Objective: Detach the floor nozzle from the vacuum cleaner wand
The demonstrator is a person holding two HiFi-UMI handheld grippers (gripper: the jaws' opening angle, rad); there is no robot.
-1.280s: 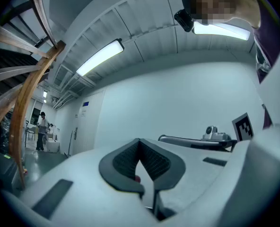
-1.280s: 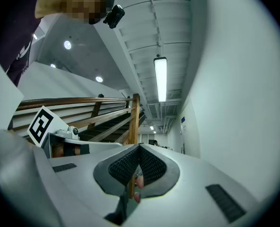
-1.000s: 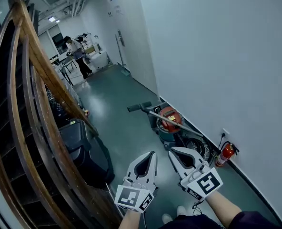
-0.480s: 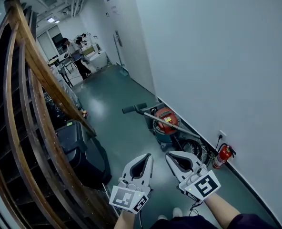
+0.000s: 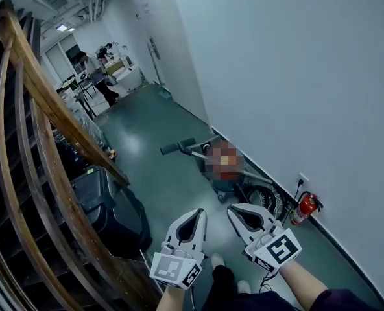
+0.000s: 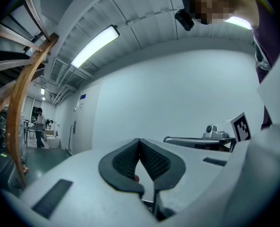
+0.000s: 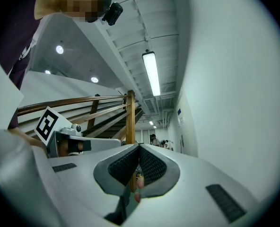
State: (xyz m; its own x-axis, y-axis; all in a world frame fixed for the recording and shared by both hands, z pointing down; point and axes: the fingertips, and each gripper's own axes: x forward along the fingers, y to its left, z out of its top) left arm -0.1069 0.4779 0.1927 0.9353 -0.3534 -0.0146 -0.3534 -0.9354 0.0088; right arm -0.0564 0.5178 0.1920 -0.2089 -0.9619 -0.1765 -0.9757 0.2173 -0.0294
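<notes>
The vacuum cleaner [image 5: 226,185] stands on the green floor against the white wall, its drum partly under a blurred patch. A grey wand [image 5: 255,175] lies slanted across it. At the wand's raised left end is the dark floor nozzle [image 5: 177,146]. Low in the head view, my left gripper [image 5: 202,211] and right gripper [image 5: 232,207] are side by side, well short of the vacuum. Both are shut with nothing between the jaws. The left gripper [image 6: 139,141] faces the bare wall in its own view. The right gripper [image 7: 139,146] faces the stair rail and corridor.
A curved wooden stair railing [image 5: 43,102] fills the left side, with a black bin [image 5: 111,206] at its foot. A red fire extinguisher [image 5: 307,207] and coiled cables [image 5: 264,198] sit by the wall. A person [image 5: 91,70] stands far down the corridor.
The view has advanced along the corridor, and the railing has shifted left. Both grippers sit a little lower in the picture, still shut. My leg and shoe now show between them.
</notes>
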